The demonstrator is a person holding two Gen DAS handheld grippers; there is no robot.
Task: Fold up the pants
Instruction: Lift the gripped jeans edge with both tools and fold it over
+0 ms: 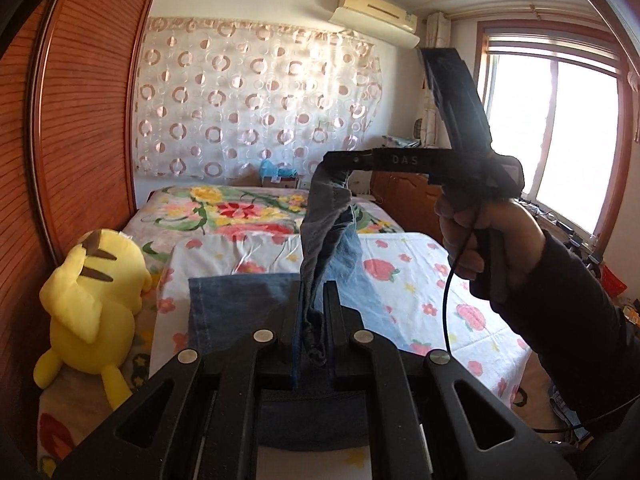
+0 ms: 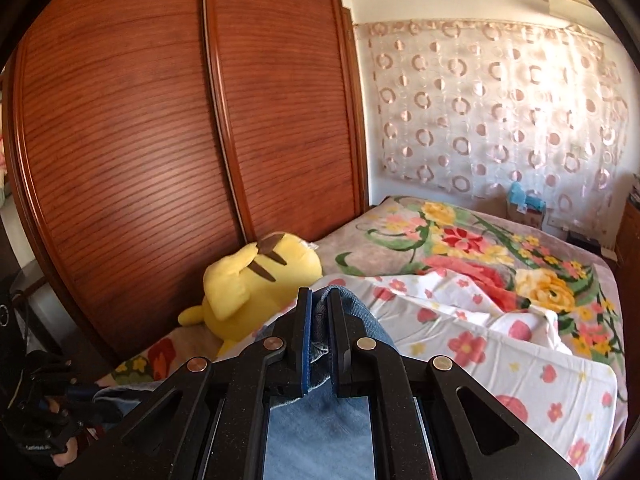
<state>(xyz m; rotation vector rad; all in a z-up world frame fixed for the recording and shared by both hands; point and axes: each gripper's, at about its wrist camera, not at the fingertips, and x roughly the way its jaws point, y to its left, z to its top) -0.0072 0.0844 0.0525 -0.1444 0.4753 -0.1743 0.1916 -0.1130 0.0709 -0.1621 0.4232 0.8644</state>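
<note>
left gripper (image 1: pixel 311 320) has its 2 fingers pinched narrow on a bunched, hemmed edge of the denim pants (image 1: pixel 240 304); the fabric fills the slot btw the pads. from that pinch a band of the jeans rises up & slightly right to the right gripper (image 1: pixel 340 159), seen side-on in the left wrist view w/ "das" printed on its finger, where the cloth is clamped at the tip. so the held stretch runs on a steep, near-vertical axis, low end at the left claw, high end at the right. the rest of the pants hangs down & spreads flat to the left over the strawberry-print sheet (image 1: pixel 420 280), straight edge facing the plush; which end is waist or cuff i can't tell.

in the right wrist view the right gripper (image 2: pixel 320 340) is closed narrow on a rounded fold of blue denim (image 2: pixel 344 312) that bulges past the fingertips, w/ more denim lying under the gripper body. the right hand (image 1: pixel 476 236) wraps the handle, dark sleeve behind it, black cable hanging down.

the sheet lies on a bed w/ a floral blanket (image 1: pixel 224 208). a yellow pikachu plush (image 1: pixel 96 288) lies at the bed's left edge beside the wooden wardrobe doors (image 2: pixel 160 140). circle-print curtain (image 1: pixel 256 100) on the far wall, air conditioner (image 1: pixel 376 10) above, bright window (image 1: pixel 560 128) at right.
</note>
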